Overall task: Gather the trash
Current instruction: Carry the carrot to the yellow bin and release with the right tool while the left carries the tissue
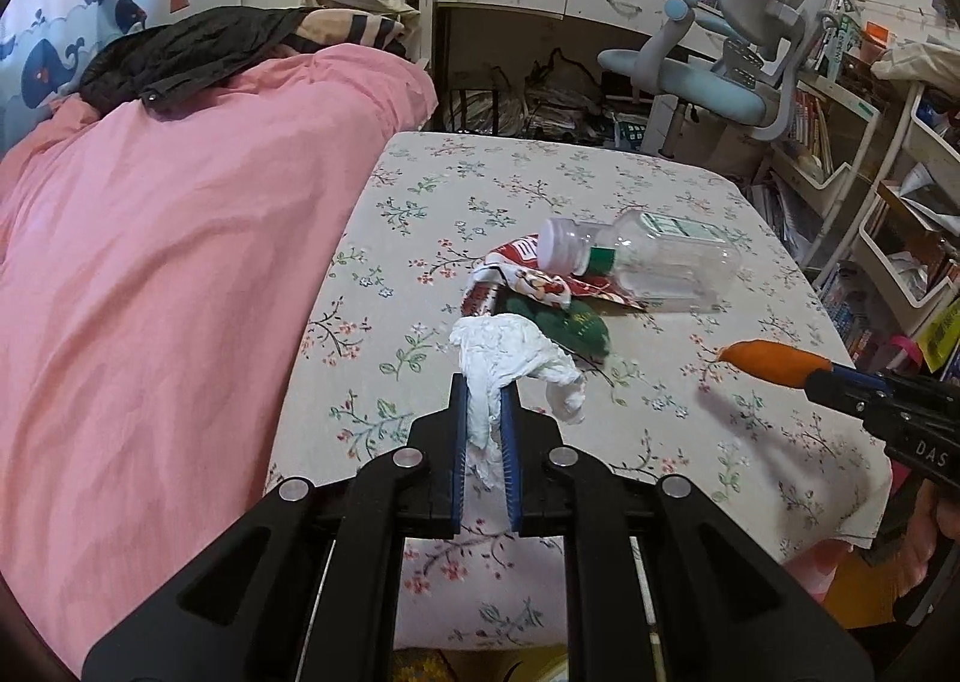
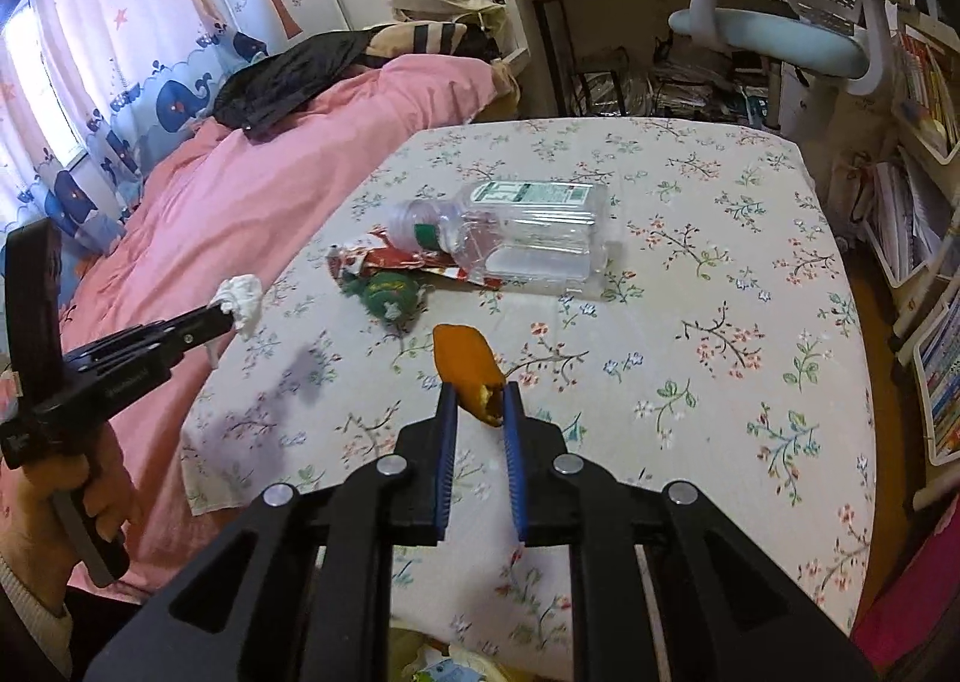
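My left gripper [image 1: 485, 385] is shut on a crumpled white tissue [image 1: 510, 349], lifted above the floral tablecloth [image 1: 540, 190]. In the right wrist view that tissue [image 2: 241, 295] shows at the left gripper's tip, at the left. My right gripper [image 2: 479, 391] is shut on a piece of orange peel [image 2: 465, 361], also held above the cloth; the left wrist view shows the peel [image 1: 771, 361] at the right. On the table lie a clear plastic bottle [image 2: 522, 238] on its side, a red wrapper [image 2: 390, 259] under its neck, and a green wrapper [image 2: 387, 292].
A pink blanket [image 1: 150, 262] covers the bed left of the table, with a black garment [image 1: 180, 52] on it. A light blue desk chair [image 1: 720, 64] and a desk stand beyond the table. Shelves with books [image 1: 888, 190] line the right side.
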